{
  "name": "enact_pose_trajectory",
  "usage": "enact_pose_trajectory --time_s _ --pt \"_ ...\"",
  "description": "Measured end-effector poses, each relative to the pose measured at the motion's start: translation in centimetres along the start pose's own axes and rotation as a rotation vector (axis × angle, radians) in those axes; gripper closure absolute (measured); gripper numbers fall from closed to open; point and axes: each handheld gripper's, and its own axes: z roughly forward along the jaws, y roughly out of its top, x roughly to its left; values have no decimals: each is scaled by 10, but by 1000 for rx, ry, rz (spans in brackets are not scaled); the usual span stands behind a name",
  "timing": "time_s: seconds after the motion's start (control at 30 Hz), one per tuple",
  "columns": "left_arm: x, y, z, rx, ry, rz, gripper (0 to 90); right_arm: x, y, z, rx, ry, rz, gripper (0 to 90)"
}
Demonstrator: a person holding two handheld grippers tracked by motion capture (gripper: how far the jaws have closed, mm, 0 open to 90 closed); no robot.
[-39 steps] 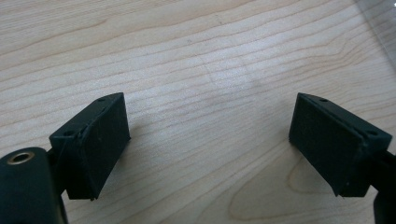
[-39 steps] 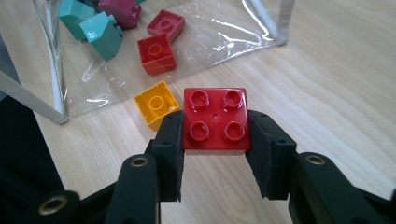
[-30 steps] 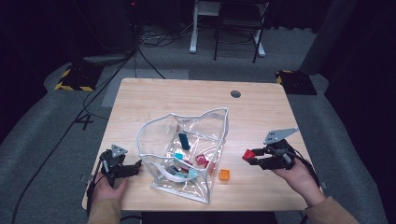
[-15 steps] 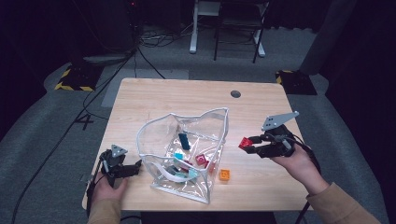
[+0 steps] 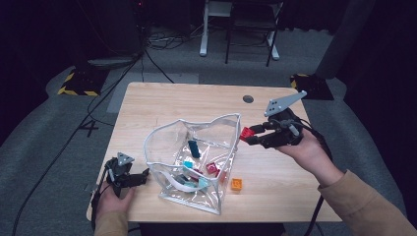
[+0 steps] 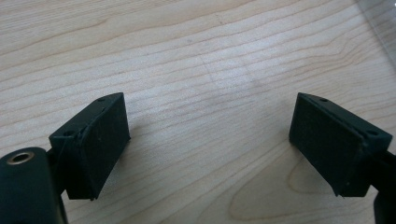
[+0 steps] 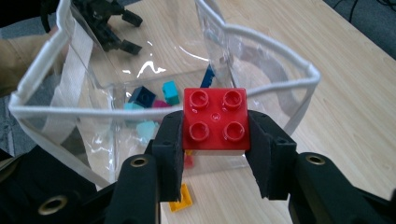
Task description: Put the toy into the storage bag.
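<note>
A clear plastic bag (image 5: pixel 196 147) with a white rim stands open in the middle of the wooden table and holds several coloured bricks. My right gripper (image 5: pixel 250 135) hovers just right of the bag's rim, shut on a red four-stud brick (image 7: pixel 215 120) that also shows in the high view as the red brick (image 5: pixel 245 132). In the right gripper view the bag (image 7: pixel 154 79) opens right behind the brick. My left gripper (image 5: pixel 143 176) rests low at the table's front left, beside the bag, open with nothing between its fingers (image 6: pixel 93 144).
An orange brick (image 5: pixel 236 184) lies on the table just right of the bag's front corner, below my right gripper. A round grommet (image 5: pixel 248 99) sits near the far edge. Chair legs and cables stand on the floor beyond the table (image 5: pixel 162 103).
My right gripper has risen and moved left with the red brick, from the table's right side up to the bag's rim. The left gripper has stayed put.
</note>
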Motion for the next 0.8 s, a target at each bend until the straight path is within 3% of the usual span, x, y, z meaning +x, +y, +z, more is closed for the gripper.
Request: enact_pose_trajectory --time_s 0.2,0.37,0.8 --pt "0 0 0 0 0 0 124 0 22 4 2 12 4 586" --pt "0 0 0 0 0 0 124 5 39 12 10 14 -19 586" --pt "0 0 0 0 0 0 124 21 68 53 98 24 -79 585"
